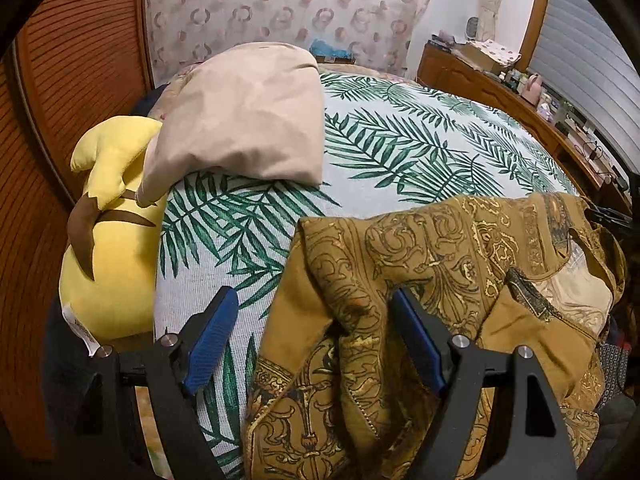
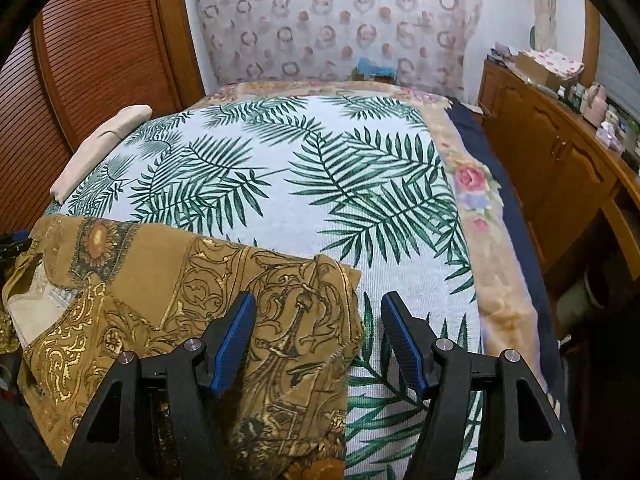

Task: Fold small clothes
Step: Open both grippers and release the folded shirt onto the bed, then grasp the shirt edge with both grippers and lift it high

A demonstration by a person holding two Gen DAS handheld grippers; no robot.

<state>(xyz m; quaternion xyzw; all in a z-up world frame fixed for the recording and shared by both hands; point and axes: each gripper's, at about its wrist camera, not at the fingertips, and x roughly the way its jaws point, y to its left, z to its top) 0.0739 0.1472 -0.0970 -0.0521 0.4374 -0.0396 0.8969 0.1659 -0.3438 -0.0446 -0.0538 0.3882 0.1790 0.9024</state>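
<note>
A brown and gold patterned garment (image 1: 460,280) lies on the near edge of a bed with a palm-leaf cover (image 1: 400,148). My left gripper (image 1: 312,320) is open over the garment's left side; a raised fold of cloth sits between its blue pads (image 1: 210,340). In the right wrist view the same garment (image 2: 160,280) fills the lower left. My right gripper (image 2: 318,328) is open over its right edge, with the left pad (image 2: 236,340) above the cloth and the right pad above the palm-leaf cover (image 2: 300,200).
A folded beige cloth (image 1: 248,112) and a yellow plush toy (image 1: 112,232) lie at the bed's left side. A slatted wooden wardrobe (image 1: 72,80) stands left. A wooden dresser with clutter (image 2: 560,152) runs along the right. A patterned curtain (image 2: 332,16) hangs behind.
</note>
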